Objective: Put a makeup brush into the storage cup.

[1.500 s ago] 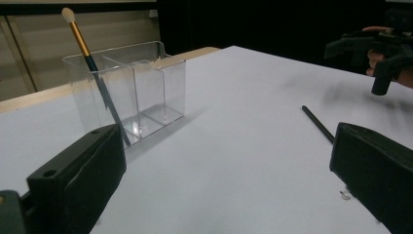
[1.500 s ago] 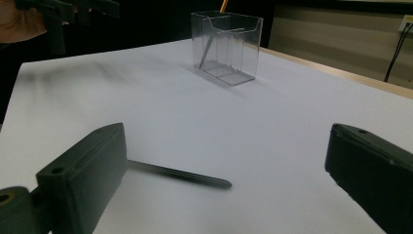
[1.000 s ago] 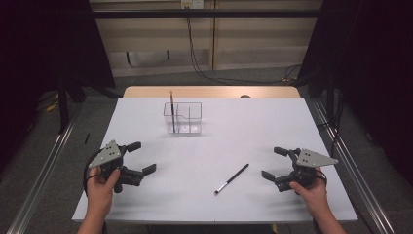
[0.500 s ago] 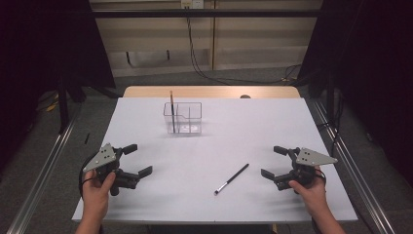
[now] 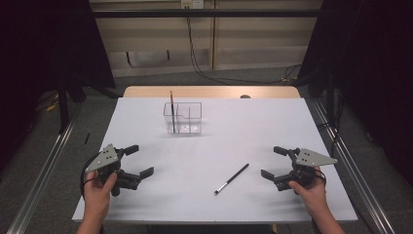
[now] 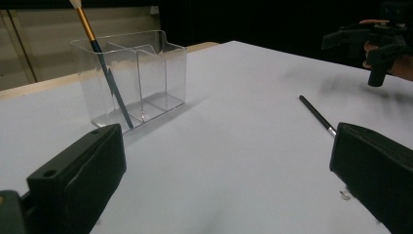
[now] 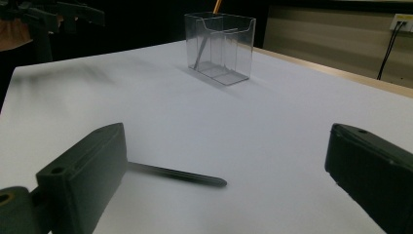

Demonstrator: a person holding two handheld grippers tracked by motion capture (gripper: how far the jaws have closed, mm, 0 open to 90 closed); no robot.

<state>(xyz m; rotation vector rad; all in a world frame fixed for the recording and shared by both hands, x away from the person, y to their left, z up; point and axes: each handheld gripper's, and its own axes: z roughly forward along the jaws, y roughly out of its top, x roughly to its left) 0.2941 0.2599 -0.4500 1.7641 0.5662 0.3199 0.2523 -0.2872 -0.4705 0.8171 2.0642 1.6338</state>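
A clear plastic organiser [image 5: 189, 119] with compartments stands at the table's far middle. A thin pencil-like stick [image 5: 171, 108] with a gold and blue shaft leans upright in its left compartment. On the white table [image 5: 234, 131] a black brush [image 5: 232, 178] lies flat, nearer the front and right of centre. My left gripper [image 5: 140, 161] is held open at the front left with nothing between its jaws, and my right gripper [image 5: 272, 162] is open at the front right, just right of the brush. The left gripper view shows the organiser [image 6: 129, 78], the stick [image 6: 100, 53] and the brush [image 6: 316, 116]. In the right gripper view the brush [image 7: 175, 174] lies just ahead of the left jaw.
A wooden strip [image 5: 209, 91] runs along the table's far edge. Metal rails [image 5: 44, 170] flank both sides of the table on the floor. Cables [image 5: 195, 53] hang against the back wall. Dark curtains close off left and right.
My left gripper has drawn back slightly toward the front-left corner. The right gripper, the brush and the organiser have stayed in place.
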